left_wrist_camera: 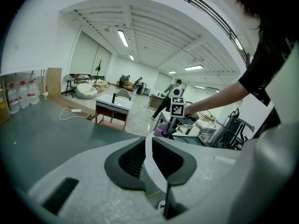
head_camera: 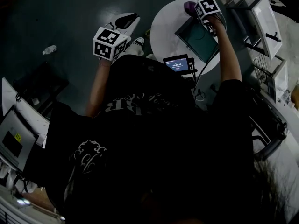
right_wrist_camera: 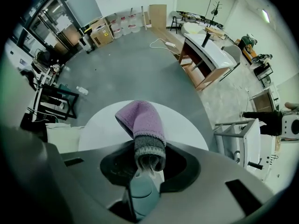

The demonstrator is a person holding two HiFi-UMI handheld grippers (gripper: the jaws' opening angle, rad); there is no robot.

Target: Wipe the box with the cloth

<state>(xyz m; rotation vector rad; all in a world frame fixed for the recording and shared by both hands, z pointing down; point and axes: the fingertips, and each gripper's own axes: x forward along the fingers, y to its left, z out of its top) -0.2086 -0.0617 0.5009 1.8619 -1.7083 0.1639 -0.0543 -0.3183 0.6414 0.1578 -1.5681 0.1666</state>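
Head view — cloth (head_camera: 189,6) mostly behind right gripper (head_camera: 199,11)

The small screen (head_camera: 179,63) shows digits and the shirt (head_camera: 135,101) lettering, both too blurred to read.

We see a wide smooth dark grey floor (right_wrist_camera: 140,64) under long ceiling strip lights (left_wrist_camera: 122,37). A white-topped wooden desk (left_wrist_camera: 112,107) stands out on it; a tall pale wooden board (left_wrist_camera: 54,80) seems to lean against the white wall (left_wrist_camera: 42,45).
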